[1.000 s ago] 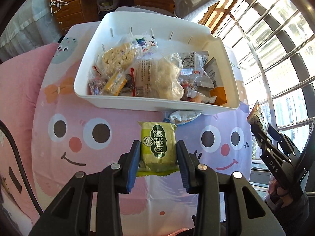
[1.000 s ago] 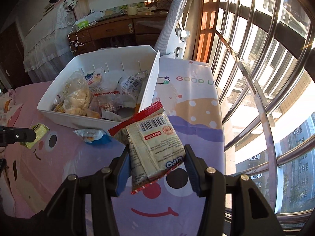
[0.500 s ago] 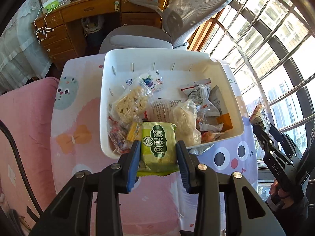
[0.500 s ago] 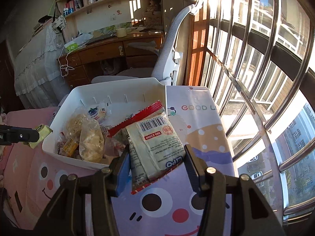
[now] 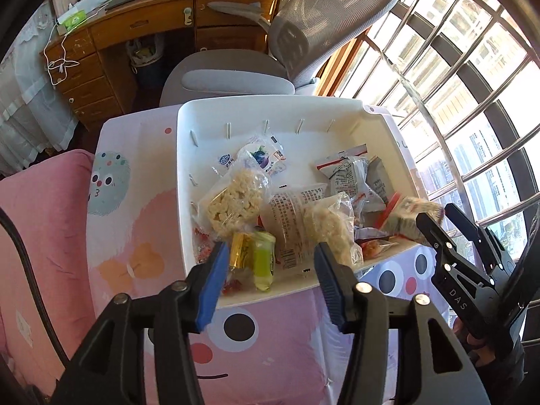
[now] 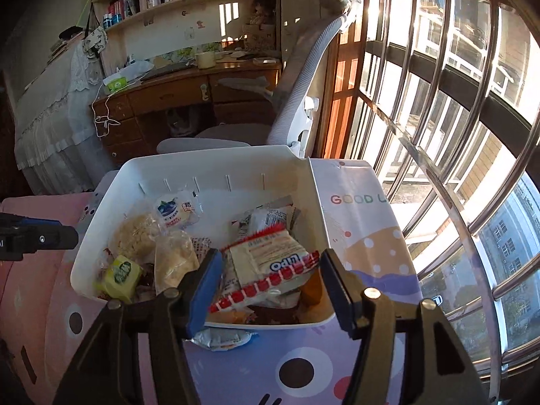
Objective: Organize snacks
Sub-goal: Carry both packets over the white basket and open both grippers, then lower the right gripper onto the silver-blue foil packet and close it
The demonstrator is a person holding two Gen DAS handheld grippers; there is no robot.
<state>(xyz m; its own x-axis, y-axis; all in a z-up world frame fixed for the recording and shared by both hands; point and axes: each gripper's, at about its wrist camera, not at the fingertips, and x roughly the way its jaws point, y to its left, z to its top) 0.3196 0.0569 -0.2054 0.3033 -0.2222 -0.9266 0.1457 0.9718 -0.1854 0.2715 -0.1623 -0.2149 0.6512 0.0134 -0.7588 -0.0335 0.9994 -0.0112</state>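
L gripper (image 5: 268, 268) hangs over the near edge of the white bin (image 5: 270, 109), jaws spread wide w/ nothing between the blue pads. The green snack pack (image 5: 263, 263) lies loose inside the bin at its near-left corner, just beside a gold-wrapped bar (image 5: 240, 251); in the R wrist view the same green pack (image 6: 121, 275) sits tilted against the bin's near-left wall.

R gripper (image 6: 270, 271) is over the bin's near-right corner, jaws also wide apart, not gripping. The red-edged cracker pack (image 6: 270, 270) lies between the fingers but apart from both pads, resting on top of other packets in the bin. From the L wrist view the R gripper (image 5: 438, 217) shows at the bin's right edge w/ that pack (image 5: 410, 217) just beyond its tips.

Other bin contents: two clear bags of puffed rice cakes (image 5: 236, 202), a blueberry-print pack (image 5: 261, 158) toward the far wall, grey/white foil packets (image 5: 351, 177) on the right side.

One small blue-white packet (image 6: 221, 337) lies outside the bin on the cartoon tablecloth (image 6: 354, 233), touching or nearly touching the bin's near wall. Grey office chair (image 5: 303, 30) and wooden desk (image 5: 141, 23) stand beyond the table's far edge.
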